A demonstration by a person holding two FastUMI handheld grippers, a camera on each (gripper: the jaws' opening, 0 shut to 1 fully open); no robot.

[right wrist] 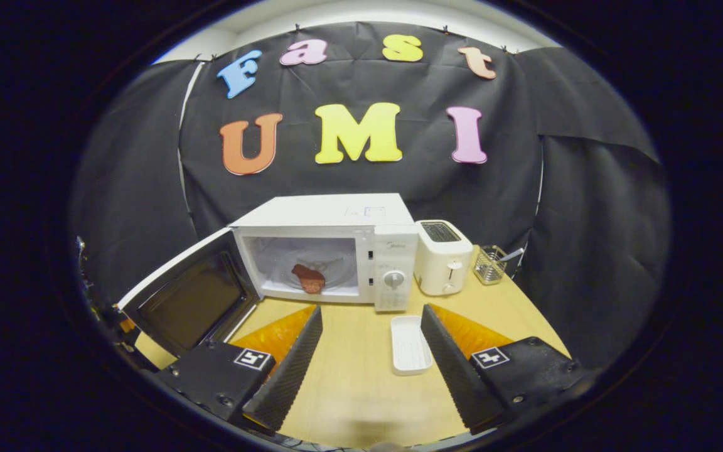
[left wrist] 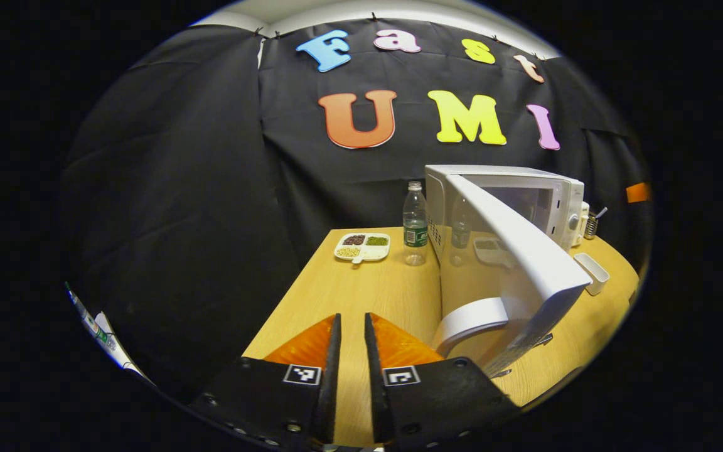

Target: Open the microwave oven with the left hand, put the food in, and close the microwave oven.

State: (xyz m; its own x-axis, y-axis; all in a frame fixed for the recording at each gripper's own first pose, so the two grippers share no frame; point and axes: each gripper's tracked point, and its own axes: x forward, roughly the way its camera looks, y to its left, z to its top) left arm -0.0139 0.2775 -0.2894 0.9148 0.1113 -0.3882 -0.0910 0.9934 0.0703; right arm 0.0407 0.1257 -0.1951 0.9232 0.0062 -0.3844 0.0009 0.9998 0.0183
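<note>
**White door open, food inside: time to close**

Reddish food (right wrist: 309,278) lies on the turntable inside the microwave (right wrist: 330,251), centre frame. My right tongs (right wrist: 371,336) gape wide and empty; my left tongs (left wrist: 352,342) are narrow, holding nothing. The door (left wrist: 518,263) juts at centre right. I'd push its outer face steadily until it latches.

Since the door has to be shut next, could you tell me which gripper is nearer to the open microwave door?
Left. The left gripper sits right beside the microwave door, by its outer handle edge. The right gripper is back from the oven front, the door off to its left.
</note>
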